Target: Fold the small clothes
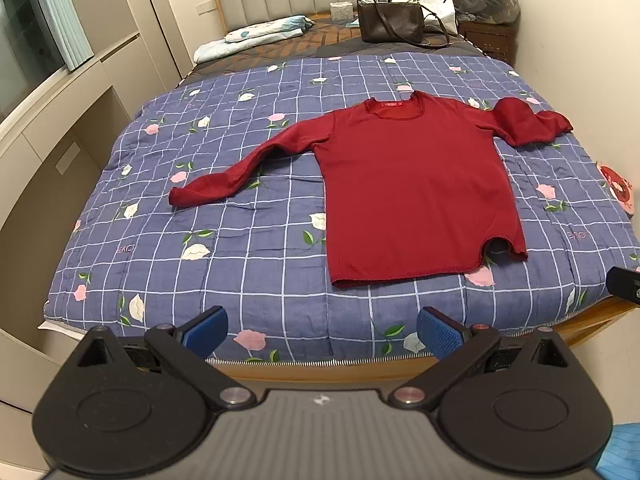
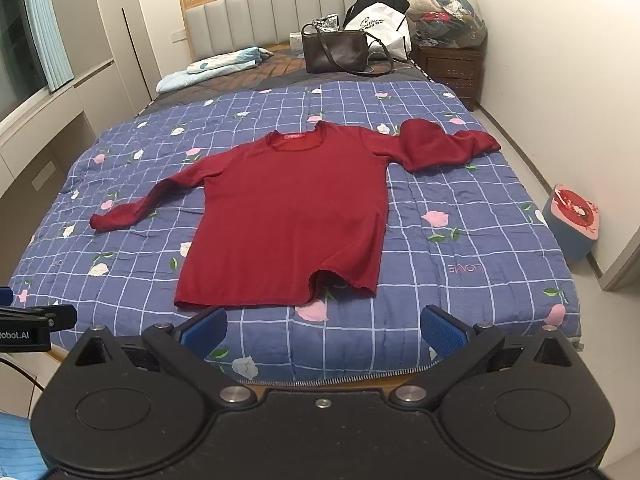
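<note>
grippers first: the left gripper (image 1: 322,330) hangs over the foot of the bed, blue pads wide apart, gripping nothing. the right gripper (image 2: 324,330) matches it, spread and empty. just beyond, on the blue checked quilt (image 2: 460,240), the red long-sleeved top (image 2: 288,216) lies flat, neckline toward the headboard (image 2: 280,8), one sleeve stretched out, the other bunched up. far end, a brown handbag (image 2: 336,54).
</note>
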`<state>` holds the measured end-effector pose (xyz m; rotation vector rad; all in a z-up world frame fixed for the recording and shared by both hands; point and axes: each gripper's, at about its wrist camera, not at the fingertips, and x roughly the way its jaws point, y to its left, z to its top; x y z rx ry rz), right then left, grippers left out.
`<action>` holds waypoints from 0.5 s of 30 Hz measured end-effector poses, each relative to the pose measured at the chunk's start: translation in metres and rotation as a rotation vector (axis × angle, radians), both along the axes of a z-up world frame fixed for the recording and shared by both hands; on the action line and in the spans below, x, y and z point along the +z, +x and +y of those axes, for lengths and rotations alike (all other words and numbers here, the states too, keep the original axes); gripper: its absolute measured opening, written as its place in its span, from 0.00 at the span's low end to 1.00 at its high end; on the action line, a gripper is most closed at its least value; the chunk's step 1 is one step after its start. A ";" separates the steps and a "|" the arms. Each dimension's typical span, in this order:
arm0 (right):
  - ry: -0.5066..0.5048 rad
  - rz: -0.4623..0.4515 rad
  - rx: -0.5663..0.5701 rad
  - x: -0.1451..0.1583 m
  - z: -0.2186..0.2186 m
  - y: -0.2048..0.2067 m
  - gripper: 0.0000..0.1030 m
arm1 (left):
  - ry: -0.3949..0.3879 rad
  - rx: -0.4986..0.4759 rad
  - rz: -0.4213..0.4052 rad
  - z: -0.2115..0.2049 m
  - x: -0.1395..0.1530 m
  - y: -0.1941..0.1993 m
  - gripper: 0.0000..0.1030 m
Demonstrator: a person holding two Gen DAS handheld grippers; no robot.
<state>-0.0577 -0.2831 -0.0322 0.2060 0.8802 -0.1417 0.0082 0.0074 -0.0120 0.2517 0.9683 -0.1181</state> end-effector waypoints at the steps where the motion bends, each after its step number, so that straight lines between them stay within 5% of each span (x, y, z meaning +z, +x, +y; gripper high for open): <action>1: -0.002 0.001 -0.001 -0.001 0.000 0.000 1.00 | 0.000 0.000 0.000 0.000 0.000 0.000 1.00; 15: -0.022 -0.012 -0.027 0.009 0.006 0.011 1.00 | -0.008 0.011 0.008 0.009 0.001 0.013 1.00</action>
